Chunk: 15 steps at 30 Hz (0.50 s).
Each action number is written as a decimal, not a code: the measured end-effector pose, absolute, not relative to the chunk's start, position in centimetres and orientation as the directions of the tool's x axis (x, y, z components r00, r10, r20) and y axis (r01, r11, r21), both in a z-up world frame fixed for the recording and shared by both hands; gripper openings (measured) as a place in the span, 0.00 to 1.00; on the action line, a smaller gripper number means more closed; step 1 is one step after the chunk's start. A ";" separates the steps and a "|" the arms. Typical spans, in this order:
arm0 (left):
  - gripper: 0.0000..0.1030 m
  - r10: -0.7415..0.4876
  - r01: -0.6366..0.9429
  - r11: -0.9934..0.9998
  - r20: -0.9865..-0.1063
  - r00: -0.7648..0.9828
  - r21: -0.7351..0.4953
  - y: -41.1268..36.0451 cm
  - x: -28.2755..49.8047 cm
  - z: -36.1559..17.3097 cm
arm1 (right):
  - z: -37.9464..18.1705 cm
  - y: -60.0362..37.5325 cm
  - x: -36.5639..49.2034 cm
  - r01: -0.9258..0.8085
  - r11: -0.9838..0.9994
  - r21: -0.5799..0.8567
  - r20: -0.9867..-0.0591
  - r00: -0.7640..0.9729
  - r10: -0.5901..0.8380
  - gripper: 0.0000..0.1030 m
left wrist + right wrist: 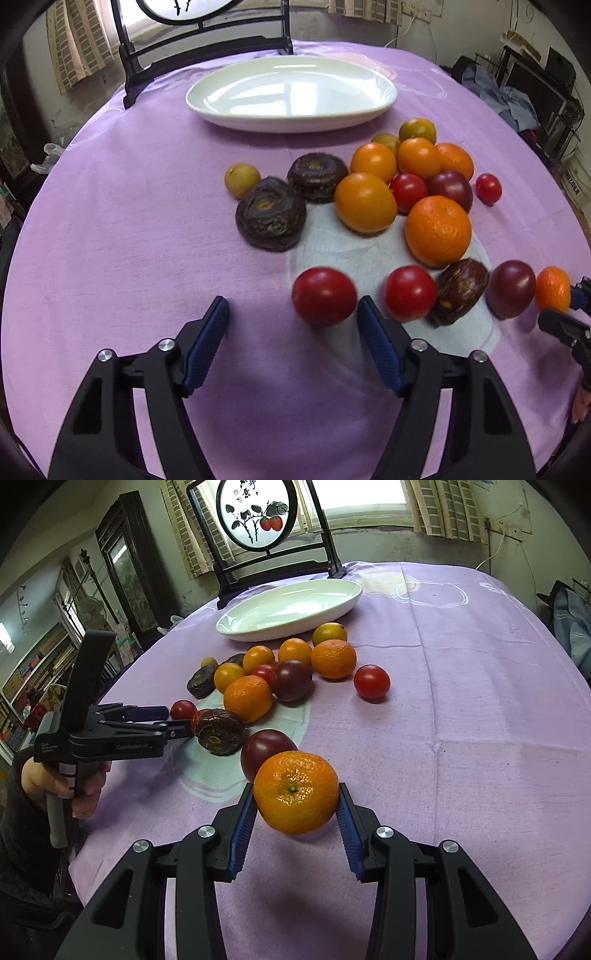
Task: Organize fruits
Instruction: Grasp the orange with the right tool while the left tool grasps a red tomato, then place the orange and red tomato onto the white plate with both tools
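A: What did the right claw [295, 812] have?

B: It was clamped on a mandarin [295, 791], a blue pad pressed to each side, stem dimple facing the camera. The fruit sat at the near end of the pile, with a dark purple plum [266, 747] just behind it, seemingly touching.

A: And the left claw [291, 314]?

B: Its jaws stood wide apart with nothing between them. A red tomato [324, 296] lay just ahead, near the inside of the right-hand finger, slightly blurred. From the right wrist view the same claw reached in from the left side, held in the person's hand [61, 784], its tips beside a wrinkled dark brown fruit [220, 732].

A: Where was the rest of the fruit?

B: Scattered on the surface, over a purple cloth [110, 221]. Oranges, small tomatoes, plums and two more wrinkled dark fruits lay clustered between the claws and a white oval dish [291, 94]. One small yellowish fruit [242, 180] lay at the left edge of the cluster, and one red tomato [371, 681] lay off to the right, alone.

A: Anything in the dish?

B: It held no fruit. A dark stand with a round painted panel [256, 513] stood behind it.
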<state>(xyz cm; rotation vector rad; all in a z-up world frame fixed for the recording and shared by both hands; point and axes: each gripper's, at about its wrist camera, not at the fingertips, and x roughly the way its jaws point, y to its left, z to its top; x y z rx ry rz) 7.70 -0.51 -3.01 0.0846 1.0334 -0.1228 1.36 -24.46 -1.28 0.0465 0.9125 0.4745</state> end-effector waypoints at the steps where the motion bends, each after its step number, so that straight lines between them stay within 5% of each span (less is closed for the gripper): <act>1: 0.52 -0.068 0.151 0.988 -0.856 0.513 0.013 -0.7 7.7 -3.0 | -1.3 -24.3 1.4 -0.378 0.896 0.234 -0.751 0.515 0.414 0.42; 3: 0.31 -0.097 0.180 0.984 -0.850 0.518 -0.002 -1.1 7.6 -2.7 | -1.0 -24.0 1.4 -0.386 0.894 0.227 -0.750 0.516 0.413 0.42; 15: 0.31 -0.190 0.160 0.980 -0.799 0.571 -0.118 0.8 10.5 3.5 | 5.1 -19.5 6.2 -0.492 0.867 0.083 -0.688 0.601 0.407 0.42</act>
